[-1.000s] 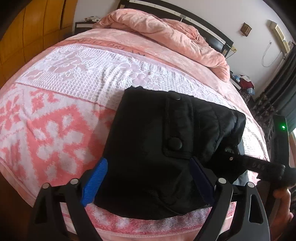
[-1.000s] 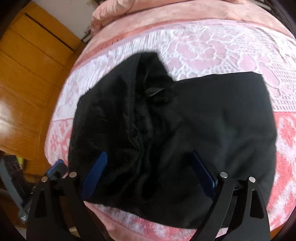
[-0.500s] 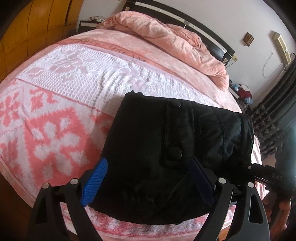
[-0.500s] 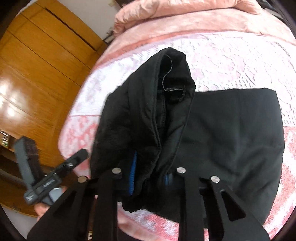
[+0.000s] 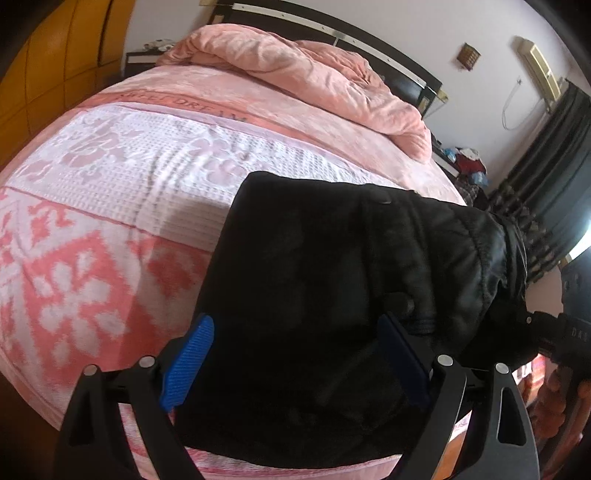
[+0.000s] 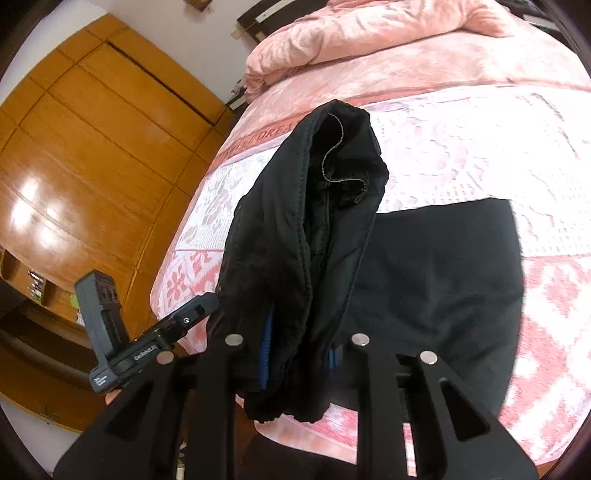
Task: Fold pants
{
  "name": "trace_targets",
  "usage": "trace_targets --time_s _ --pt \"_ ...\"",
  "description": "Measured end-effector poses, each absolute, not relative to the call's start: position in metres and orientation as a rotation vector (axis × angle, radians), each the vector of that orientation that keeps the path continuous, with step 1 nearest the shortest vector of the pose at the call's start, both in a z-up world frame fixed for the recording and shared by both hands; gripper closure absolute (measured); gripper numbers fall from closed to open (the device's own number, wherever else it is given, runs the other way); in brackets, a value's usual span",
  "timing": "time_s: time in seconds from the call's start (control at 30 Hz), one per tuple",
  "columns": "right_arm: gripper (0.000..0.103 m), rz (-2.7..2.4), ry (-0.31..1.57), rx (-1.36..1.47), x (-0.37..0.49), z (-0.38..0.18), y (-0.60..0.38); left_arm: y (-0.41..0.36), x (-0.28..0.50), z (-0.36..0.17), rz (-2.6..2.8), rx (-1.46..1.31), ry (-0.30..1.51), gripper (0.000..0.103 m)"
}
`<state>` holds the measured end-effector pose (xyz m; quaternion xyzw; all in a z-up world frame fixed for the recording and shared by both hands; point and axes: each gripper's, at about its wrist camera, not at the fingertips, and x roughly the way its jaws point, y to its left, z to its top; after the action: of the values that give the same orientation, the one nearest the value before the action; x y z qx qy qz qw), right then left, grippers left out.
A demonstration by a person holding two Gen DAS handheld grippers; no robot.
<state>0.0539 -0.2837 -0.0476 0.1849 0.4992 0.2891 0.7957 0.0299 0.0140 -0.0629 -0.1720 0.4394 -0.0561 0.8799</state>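
Note:
Black pants point(image 5: 332, 258) lie folded on the pink patterned bedspread point(image 5: 110, 206) near the bed's front edge. My left gripper point(image 5: 295, 319) hovers open over their near part, blue pads wide apart with the cloth below. In the right wrist view my right gripper point(image 6: 299, 343) is shut on a bunched edge of the pants point(image 6: 295, 221). That edge is lifted and stands up as a thick fold, while the rest of the cloth point(image 6: 443, 277) lies flat. The right gripper point(image 5: 532, 321) shows at the pants' right end, its tips buried in cloth.
A crumpled pink duvet point(image 5: 314, 74) lies at the head of the bed by the dark headboard point(image 5: 332, 29). A wooden wardrobe point(image 6: 92, 147) stands to the left of the bed. Dark curtains point(image 5: 554, 166) hang on the right. The bed's front edge point(image 5: 258, 465) is just below the pants.
My right gripper closed on the pants' edge and lifted it into a raised fold. My left gripper stayed open and shifted a little along the bed.

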Motion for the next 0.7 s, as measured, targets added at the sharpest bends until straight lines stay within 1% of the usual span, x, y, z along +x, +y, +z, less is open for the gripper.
trace_targets --time_s 0.2,0.4,0.5,0.6,0.67,0.7 --pt "0.082 0.538 1.118 0.445 0.065 -0.07 -0.329 -0.009 0.039 -0.073 -0.131 -0.316 0.946 0.012" --pt "0.081 0.48 1.21 0.532 0.082 -0.122 -0.359 -0.024 0.046 -0.084 -0.11 -0.248 0.962 0.011" --pt "0.078 0.476 1.234 0.491 0.088 -0.136 -0.354 -0.026 0.048 -0.087 -0.1 -0.218 0.965 0.01" --pt "0.072 0.477 1.252 0.44 0.093 -0.137 -0.349 -0.028 0.048 -0.084 -0.105 -0.198 0.97 0.01" --pt "0.06 0.445 1.224 0.383 0.095 -0.124 -0.349 -0.028 0.046 -0.077 -0.114 -0.192 0.954 0.01" --pt "0.056 0.431 1.2 0.351 0.096 -0.116 -0.35 -0.029 0.047 -0.074 -0.111 -0.186 0.951 0.01"
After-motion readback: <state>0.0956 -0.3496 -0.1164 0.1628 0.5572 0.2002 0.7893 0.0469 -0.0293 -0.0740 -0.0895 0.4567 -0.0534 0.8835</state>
